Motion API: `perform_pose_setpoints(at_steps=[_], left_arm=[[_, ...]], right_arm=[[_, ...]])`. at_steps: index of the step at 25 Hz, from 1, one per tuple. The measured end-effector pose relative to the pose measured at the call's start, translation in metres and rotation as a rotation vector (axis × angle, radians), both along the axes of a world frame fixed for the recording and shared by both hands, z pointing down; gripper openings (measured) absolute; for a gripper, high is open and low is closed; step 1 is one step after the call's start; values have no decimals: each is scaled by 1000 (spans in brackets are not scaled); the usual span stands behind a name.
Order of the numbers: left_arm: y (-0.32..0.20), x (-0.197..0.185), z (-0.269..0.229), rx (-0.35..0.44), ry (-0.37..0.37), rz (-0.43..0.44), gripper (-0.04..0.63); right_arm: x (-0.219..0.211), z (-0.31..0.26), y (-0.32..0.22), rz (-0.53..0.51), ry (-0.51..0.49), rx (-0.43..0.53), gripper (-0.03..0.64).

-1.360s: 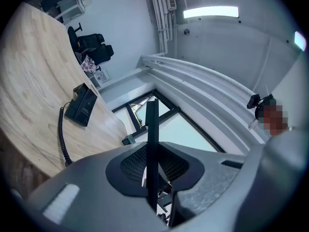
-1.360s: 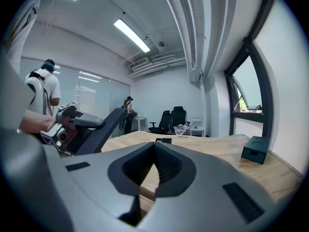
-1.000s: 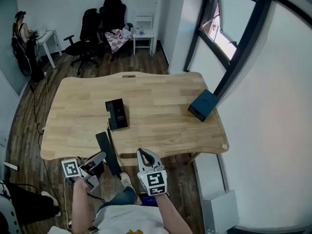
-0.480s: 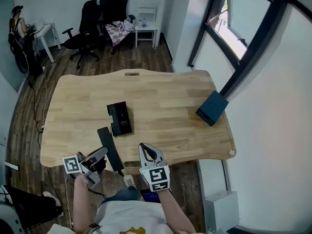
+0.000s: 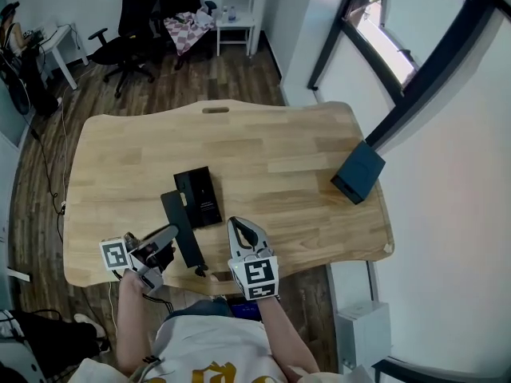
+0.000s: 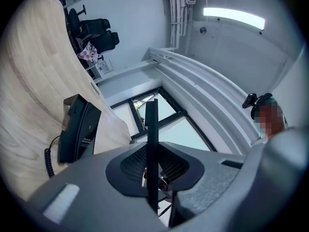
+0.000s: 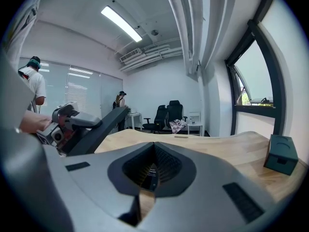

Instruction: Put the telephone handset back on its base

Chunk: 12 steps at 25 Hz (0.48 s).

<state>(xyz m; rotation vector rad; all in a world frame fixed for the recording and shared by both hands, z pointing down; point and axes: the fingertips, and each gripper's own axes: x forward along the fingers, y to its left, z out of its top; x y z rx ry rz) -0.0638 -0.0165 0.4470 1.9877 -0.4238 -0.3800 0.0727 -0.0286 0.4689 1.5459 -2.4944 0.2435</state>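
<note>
Two tools: left tool [image 5: 169, 235] pinching handset [image 5: 177, 216] by thin edge, right tool [image 5: 238, 227] pressed together, empty. Risk of pivoting in narrow pinch, landing askew on base [image 5: 200, 197] at 1 o'clock.

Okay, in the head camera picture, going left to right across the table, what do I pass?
left tongs → black handset gripped in them → right tongs → dark blue box. The phone base is left out, since it overlaps the handset.
</note>
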Motion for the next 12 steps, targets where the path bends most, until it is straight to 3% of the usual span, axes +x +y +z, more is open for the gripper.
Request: perform_pose_setpoints(at_steps=[7,12], left_arm=[[-24,1,9,-20,24,68,69],[-35,-2,13,-41,44,63,69]], right_arm=[[-6,8,-18,46,-2,-14,6],[-9,1,-33,49,5,-16,6]])
